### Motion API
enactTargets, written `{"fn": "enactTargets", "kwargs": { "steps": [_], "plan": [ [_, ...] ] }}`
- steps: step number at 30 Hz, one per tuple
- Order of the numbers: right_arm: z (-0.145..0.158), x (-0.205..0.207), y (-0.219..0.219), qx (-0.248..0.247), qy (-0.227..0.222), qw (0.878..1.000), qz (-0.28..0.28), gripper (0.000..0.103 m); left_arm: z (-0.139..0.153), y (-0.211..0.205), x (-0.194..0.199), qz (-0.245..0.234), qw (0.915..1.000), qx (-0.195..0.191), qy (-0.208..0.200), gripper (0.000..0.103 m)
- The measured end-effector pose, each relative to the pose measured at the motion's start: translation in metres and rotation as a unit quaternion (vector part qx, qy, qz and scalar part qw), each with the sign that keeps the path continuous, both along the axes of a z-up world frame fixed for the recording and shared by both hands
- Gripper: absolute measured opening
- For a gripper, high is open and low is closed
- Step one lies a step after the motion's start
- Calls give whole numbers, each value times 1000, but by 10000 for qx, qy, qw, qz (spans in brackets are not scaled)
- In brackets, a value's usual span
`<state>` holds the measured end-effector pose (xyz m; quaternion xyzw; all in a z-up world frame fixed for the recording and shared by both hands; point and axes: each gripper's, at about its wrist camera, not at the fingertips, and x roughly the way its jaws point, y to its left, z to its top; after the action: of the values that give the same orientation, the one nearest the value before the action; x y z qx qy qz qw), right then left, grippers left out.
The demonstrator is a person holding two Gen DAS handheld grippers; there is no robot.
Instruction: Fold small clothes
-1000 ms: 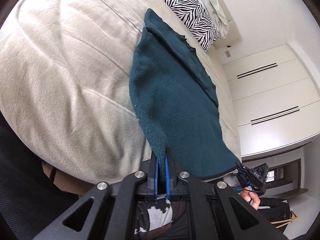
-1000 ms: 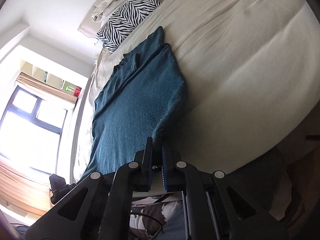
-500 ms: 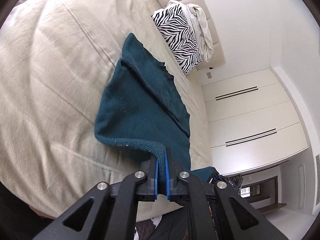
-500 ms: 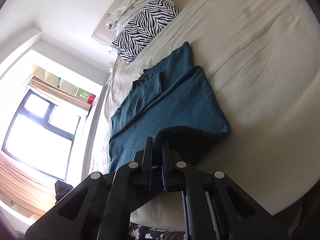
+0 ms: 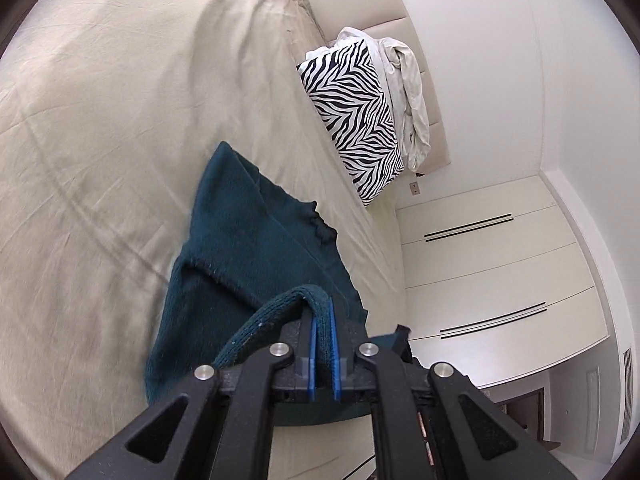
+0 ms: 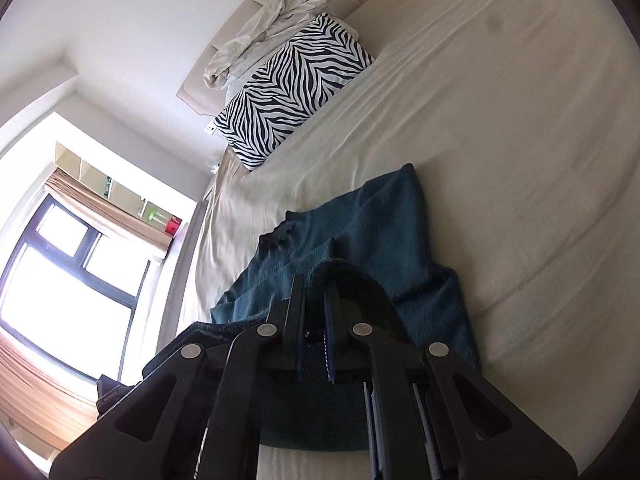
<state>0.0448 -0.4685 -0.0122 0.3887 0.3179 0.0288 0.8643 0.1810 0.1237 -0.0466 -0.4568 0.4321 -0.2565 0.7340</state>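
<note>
A dark teal knit sweater [image 5: 240, 248] lies on the beige bed sheet [image 5: 100, 140]; it also shows in the right wrist view [image 6: 380, 224]. My left gripper [image 5: 321, 304] is shut on the sweater's bottom hem and holds it lifted and curled over the body toward the collar. My right gripper [image 6: 316, 280] is shut on the other hem corner, also carried up over the body. The lifted hem hangs between the two grippers. The collar end rests flat on the bed.
A zebra-print pillow [image 5: 352, 120] with a crumpled white garment [image 5: 404, 92] lies at the headboard; both show in the right wrist view [image 6: 296, 88]. White wardrobe doors [image 5: 492, 264] stand on one side, a window [image 6: 68, 264] on the other.
Both grippers have carried the sweater's hem up off the bed edge and forward over its body toward the collar. The garment now looks shorter, doubled on itself.
</note>
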Motion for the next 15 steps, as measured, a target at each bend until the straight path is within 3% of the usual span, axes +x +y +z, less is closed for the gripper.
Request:
{"fn": "enactTargets", "kwargs": {
  "steps": [8,11,12,14,15],
  "plan": [
    [-27,113,-24,110,233,9992,-295,7,-19,-21,94,247,9995,204,21,7],
    [-47,148,-32,102,380,9980,-488,7,-40,-30,125,237,9976,618,209,8],
    [-57,159,-36,155,489,9972,-544,7,-49,-33,134,266,9966,696,350,11],
    [-79,175,-44,257,818,9934,-761,8,-63,-31,137,327,9959,668,507,41],
    [-89,179,-46,321,923,9918,-826,11,-66,-28,133,383,9962,596,512,45]
  ]
}}
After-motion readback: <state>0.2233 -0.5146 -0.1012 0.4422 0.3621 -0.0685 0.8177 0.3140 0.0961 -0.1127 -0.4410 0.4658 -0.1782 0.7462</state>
